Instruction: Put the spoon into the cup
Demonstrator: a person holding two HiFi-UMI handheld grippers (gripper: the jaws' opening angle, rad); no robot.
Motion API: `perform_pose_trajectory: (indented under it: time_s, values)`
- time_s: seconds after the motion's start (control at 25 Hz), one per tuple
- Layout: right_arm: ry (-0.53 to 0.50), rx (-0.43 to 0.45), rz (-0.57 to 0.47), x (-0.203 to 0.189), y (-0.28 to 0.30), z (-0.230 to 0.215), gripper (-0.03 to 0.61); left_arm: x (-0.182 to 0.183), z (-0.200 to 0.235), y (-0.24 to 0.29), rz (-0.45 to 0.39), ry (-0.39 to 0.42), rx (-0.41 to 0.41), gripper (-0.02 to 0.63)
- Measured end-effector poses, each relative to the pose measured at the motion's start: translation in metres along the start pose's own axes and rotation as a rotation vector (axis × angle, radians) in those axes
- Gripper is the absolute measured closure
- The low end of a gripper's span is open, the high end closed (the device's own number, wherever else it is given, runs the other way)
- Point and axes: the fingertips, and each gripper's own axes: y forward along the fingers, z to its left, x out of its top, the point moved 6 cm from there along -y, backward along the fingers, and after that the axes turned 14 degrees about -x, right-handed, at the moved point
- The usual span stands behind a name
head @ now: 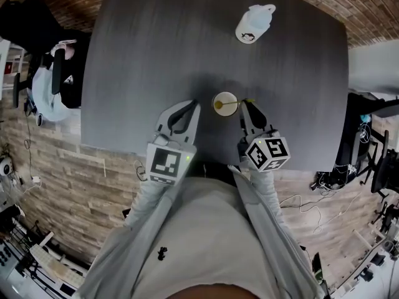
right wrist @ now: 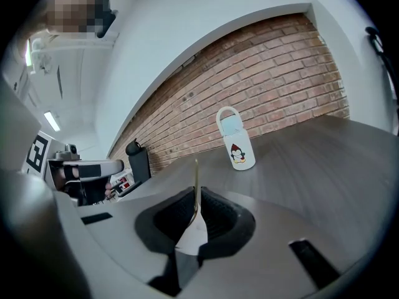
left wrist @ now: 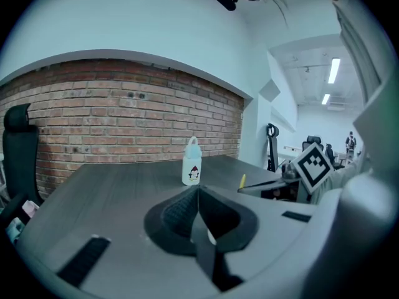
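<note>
A small cream cup [head: 225, 96] stands on the dark grey table [head: 156, 42] near its front edge. A yellow spoon [head: 235, 103] lies across the cup, bowl end inside, with its handle reaching right. My right gripper [head: 245, 104] is shut on that handle. In the right gripper view the thin spoon [right wrist: 195, 178] sticks up between the closed jaws of my right gripper [right wrist: 196, 193]. My left gripper [head: 196, 103] sits just left of the cup, shut and holding nothing. In its own view my left gripper [left wrist: 198, 190] shows closed jaws, and the spoon's yellow tip [left wrist: 242, 181] shows to the right. Neither gripper view shows the cup.
A white bottle [head: 254, 23] with a penguin print stands at the table's far right; the bottle [left wrist: 192, 162] is ahead of my left gripper, and the bottle [right wrist: 235, 141] is ahead of my right. A brick wall runs behind. A black chair [head: 59, 73] stands to the left.
</note>
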Motion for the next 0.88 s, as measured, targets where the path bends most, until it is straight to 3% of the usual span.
perform_pose_trajectory:
  time_s: [0.44, 0.88]
  values:
    - [0.01, 0.009, 0.011, 0.0049, 0.0026, -0.0012, 0.473, 0.0031, -0.0004, 0.0009, -0.003, 0.009, -0.002, 0.594]
    - [0.004, 0.002, 0.007, 0.0056, 0.0015, -0.001, 0.436, 0.0066, 0.0004, -0.0018, -0.009, 0.02, -0.005, 0.594]
